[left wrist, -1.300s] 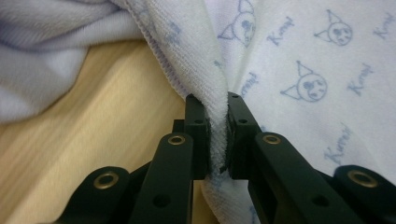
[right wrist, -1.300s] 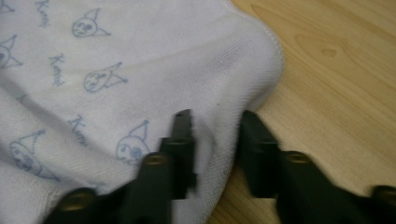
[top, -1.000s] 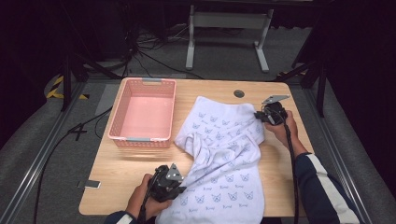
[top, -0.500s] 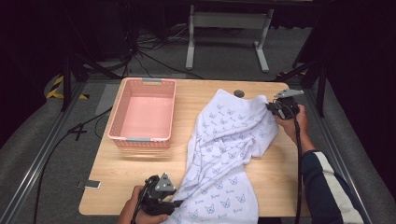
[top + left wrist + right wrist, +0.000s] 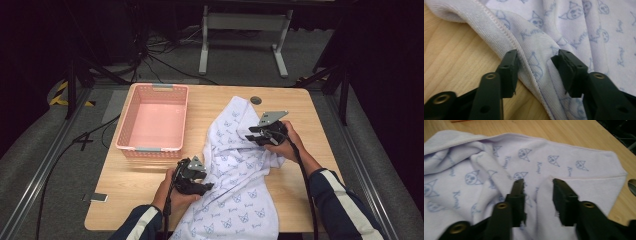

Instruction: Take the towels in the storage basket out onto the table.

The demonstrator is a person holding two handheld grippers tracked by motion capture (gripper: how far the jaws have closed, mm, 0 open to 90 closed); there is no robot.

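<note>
**Operator:** Dark studio floor surrounds the wooden worktop [image 5: 150, 190]. Which step am I in?

**Guide:** You are handling the lilac towel [image 5: 235, 165], which lies rumpled from the worktop's centre down past its 6 o'clock edge. Judged from the layout, you are between grips: re-gripping for a fold or a spread. Your left gripper [image 5: 200, 186] sits at the towel's 9 o'clock hem; its jaws have just been opening and closing slightly, and stand spread, the stitched hem [image 5: 506, 32] between them but not pinched. Your right gripper [image 5: 256, 138] rests at 2 o'clock; its jaws have just opened and stand spread over a raised fold, gripping nothing.

**Operator:** What does the next move call for?

**Guide:** Seat each hem fully between the jaws before closing. The pink basket [image 5: 152, 124], at 10 o'clock, stands empty.

**Operator:** Any readable markings?

**Guide:** You can make out blue cat-like faces with a script word [image 5: 539, 167] repeated; it is too blurred to read reliably.
</note>
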